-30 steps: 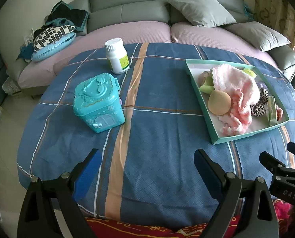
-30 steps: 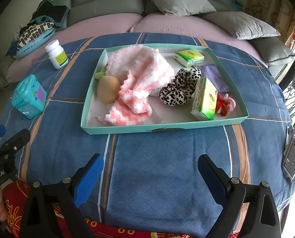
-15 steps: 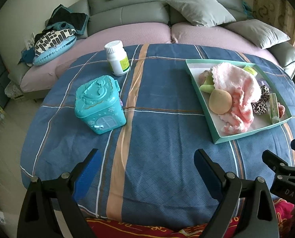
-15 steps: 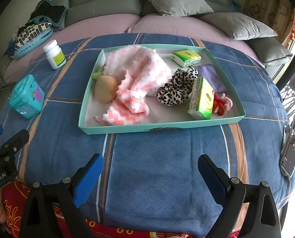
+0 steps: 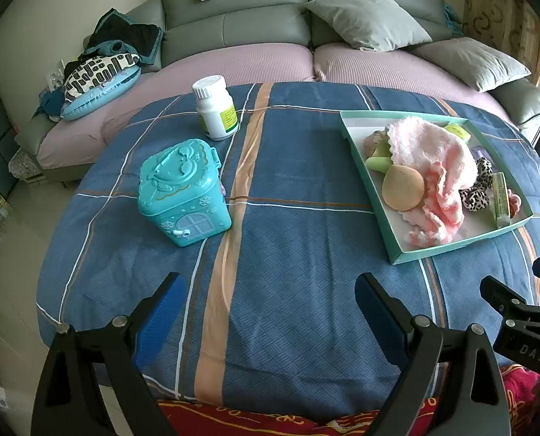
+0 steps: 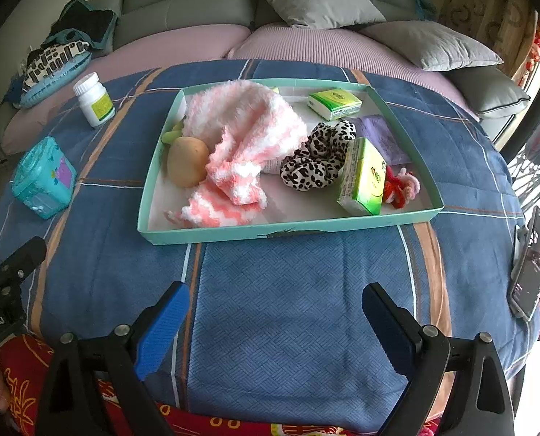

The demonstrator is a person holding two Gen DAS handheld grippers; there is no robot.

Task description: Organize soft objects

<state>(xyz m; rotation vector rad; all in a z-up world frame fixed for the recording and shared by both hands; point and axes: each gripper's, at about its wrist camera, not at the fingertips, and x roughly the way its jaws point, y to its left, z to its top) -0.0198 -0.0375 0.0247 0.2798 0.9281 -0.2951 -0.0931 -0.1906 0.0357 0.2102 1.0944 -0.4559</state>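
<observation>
The left tool and the right tool both hang with fingers spread wide and nothing between them, above the near edge of the blue checked cloth on the desk.

The landmark is the teal tray. Inside it, a pink and white scarf lies in the left half, partly over a tan round soft thing at its left. Right of the scarf are leopard scrunchies, touching a green tissue pack that stands on its edge. A second tissue pack lies flat at the far side of the tray. A small red and pink thing lies in the right near corner.

Left of the tray, well apart from it, stand a teal toy box and, farther back, a white bottle. Right of the tray, at the cloth's edge, lies a phone.
</observation>
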